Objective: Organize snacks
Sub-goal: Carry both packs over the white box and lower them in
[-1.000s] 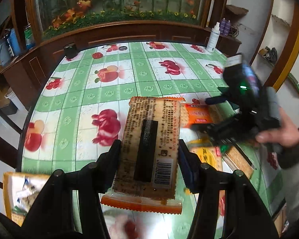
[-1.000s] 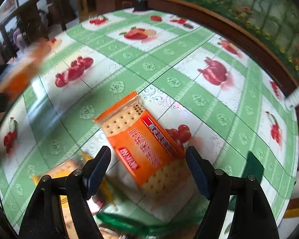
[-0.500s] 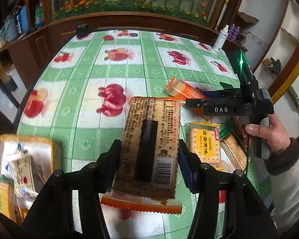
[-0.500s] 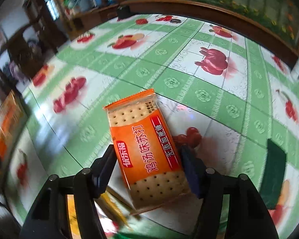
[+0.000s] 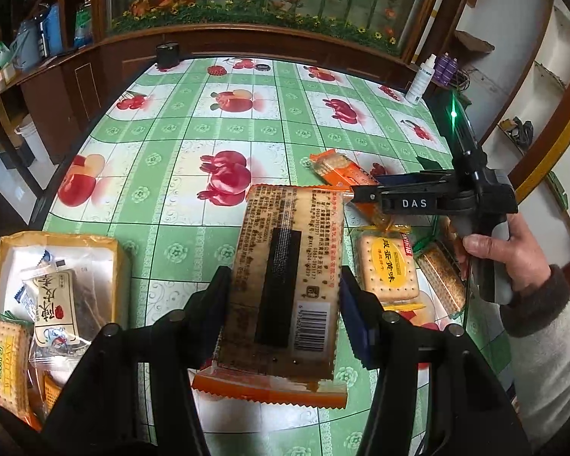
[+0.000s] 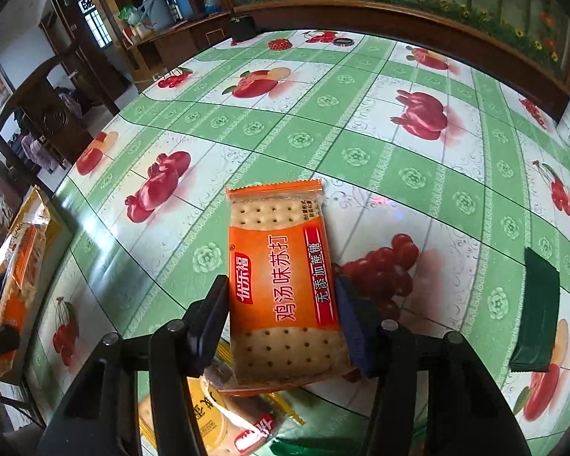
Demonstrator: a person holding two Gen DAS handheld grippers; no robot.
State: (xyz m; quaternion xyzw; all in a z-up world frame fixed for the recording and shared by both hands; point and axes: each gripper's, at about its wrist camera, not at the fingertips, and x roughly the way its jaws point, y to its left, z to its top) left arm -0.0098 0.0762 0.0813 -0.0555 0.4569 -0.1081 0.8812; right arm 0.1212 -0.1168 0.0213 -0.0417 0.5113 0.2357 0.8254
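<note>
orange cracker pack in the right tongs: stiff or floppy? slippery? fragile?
Probably stiff: the cracker pack juts straight out of the right tongs without sagging. Its glossy film may slip, since the pads grip only its side edges. Likely fragile: whole crackers show through the clear ends, so a hard squeeze could crack them.
</note>
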